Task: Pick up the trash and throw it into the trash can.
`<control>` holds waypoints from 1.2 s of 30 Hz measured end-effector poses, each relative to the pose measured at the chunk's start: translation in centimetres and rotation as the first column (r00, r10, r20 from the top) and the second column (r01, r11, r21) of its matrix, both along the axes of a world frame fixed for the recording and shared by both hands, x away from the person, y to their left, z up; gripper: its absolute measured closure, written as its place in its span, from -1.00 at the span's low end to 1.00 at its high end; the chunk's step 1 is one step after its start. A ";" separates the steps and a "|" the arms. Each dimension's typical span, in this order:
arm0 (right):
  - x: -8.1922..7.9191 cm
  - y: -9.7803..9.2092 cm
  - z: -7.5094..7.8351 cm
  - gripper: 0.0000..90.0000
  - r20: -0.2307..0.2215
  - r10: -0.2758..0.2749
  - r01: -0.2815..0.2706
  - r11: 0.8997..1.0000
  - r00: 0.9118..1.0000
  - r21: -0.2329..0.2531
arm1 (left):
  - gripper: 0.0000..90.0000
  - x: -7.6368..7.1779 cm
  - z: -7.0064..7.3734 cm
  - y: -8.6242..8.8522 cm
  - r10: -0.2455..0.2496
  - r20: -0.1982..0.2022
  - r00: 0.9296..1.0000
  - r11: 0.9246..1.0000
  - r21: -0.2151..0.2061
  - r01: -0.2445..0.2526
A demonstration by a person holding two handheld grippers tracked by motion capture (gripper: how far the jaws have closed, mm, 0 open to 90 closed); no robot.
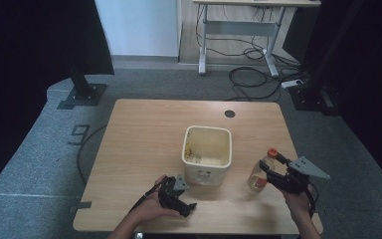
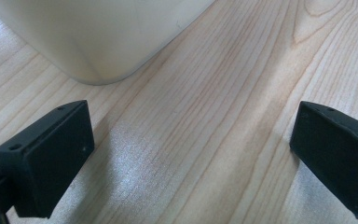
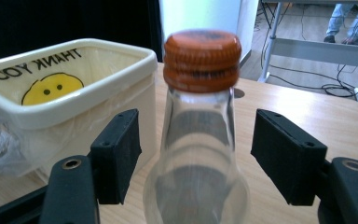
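The wooden surface (image 1: 144, 144) carries a cream bin (image 1: 207, 154) lined with a plastic bag, and just to its right stands a clear glass bottle (image 3: 198, 154) with an orange cap (image 3: 202, 59). The right gripper (image 3: 196, 154) straddles the bottle's neck, jaws wide and not yet touching glass; it looks best to centre them, then close squarely below the cap so the smooth glass cannot slip. The left gripper (image 2: 191, 154) rests open and empty beside the bin.

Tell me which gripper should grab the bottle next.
Right. The right gripper already has its open jaws on either side of the bottle. The left gripper is open over bare table beside the bin.
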State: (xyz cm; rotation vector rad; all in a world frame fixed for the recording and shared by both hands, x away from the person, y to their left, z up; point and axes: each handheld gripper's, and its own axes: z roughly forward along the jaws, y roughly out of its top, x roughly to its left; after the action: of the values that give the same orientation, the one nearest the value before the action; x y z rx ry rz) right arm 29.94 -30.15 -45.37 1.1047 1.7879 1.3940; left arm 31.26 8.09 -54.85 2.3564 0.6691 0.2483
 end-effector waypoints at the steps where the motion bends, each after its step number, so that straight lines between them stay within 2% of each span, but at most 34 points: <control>1: 0.1 0.1 0.1 -0.28 0.002 -0.002 0.002 1.000 1.000 0.003 | -1.00 0.0 0.0 0.0 0.000 0.000 1.000 1.000 0.000 0.000; 4: 0.5 0.3 0.2 -0.21 0.009 -0.004 0.004 1.000 1.000 0.003 | -1.00 0.0 0.0 0.0 0.000 0.000 1.000 1.000 -0.001 0.000; 8: 0.7 0.4 0.1 0.11 0.003 -0.011 0.011 1.000 1.000 -0.004 | -1.00 0.0 0.0 0.0 -0.001 0.000 1.000 1.000 0.000 0.001; 10: 0.7 0.4 0.0 0.19 0.004 -0.004 0.004 1.000 1.000 -0.006 | -1.00 0.0 0.0 0.0 0.000 0.000 1.000 1.000 0.000 0.000; 22: 0.5 0.4 0.4 0.23 -0.001 -0.014 0.014 0.999 1.000 -0.035 | -1.00 0.0 0.0 0.0 0.000 0.000 1.000 1.000 0.000 0.000; 36: -0.8 -0.2 3.0 0.23 0.067 -0.012 0.011 1.000 0.998 0.008 | -1.00 0.0 0.0 0.0 0.003 0.000 1.000 1.000 -0.002 -0.003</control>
State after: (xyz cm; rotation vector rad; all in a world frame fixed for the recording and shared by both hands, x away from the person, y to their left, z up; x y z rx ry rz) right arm 29.17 -30.36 -42.39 1.0585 1.7278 1.4159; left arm 31.25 8.07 -54.86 2.3535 0.6720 0.2490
